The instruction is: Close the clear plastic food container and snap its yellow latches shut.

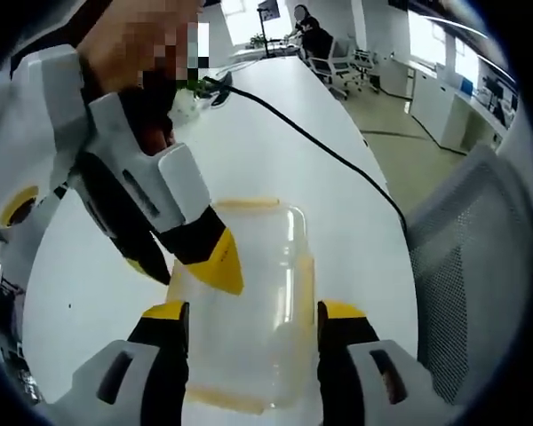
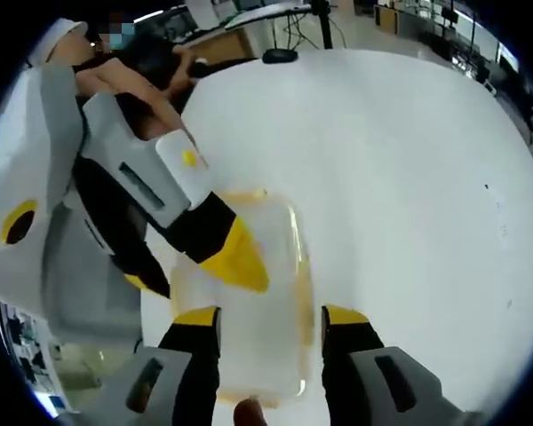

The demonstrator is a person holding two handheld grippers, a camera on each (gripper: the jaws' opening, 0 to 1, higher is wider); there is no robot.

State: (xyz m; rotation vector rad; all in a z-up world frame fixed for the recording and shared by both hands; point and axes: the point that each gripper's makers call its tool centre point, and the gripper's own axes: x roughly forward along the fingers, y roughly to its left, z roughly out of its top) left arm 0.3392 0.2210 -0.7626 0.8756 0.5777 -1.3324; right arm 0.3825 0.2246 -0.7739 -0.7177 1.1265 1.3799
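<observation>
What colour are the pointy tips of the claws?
Yellow tips on black claws, best in the right gripper view.

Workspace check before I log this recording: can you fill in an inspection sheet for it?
Surface: white table, bare around the job.
Job's things: clear container with yellow latches, lid on; latch state unclear.
Clutter: nothing seen near the container.
Grippers: left claw and right claw both open, straddling the container, each with its yellow tips over the lid.
Cables: black cable runs across the table.
Surroundings: grey mesh chair; office chairs at the far end.
</observation>
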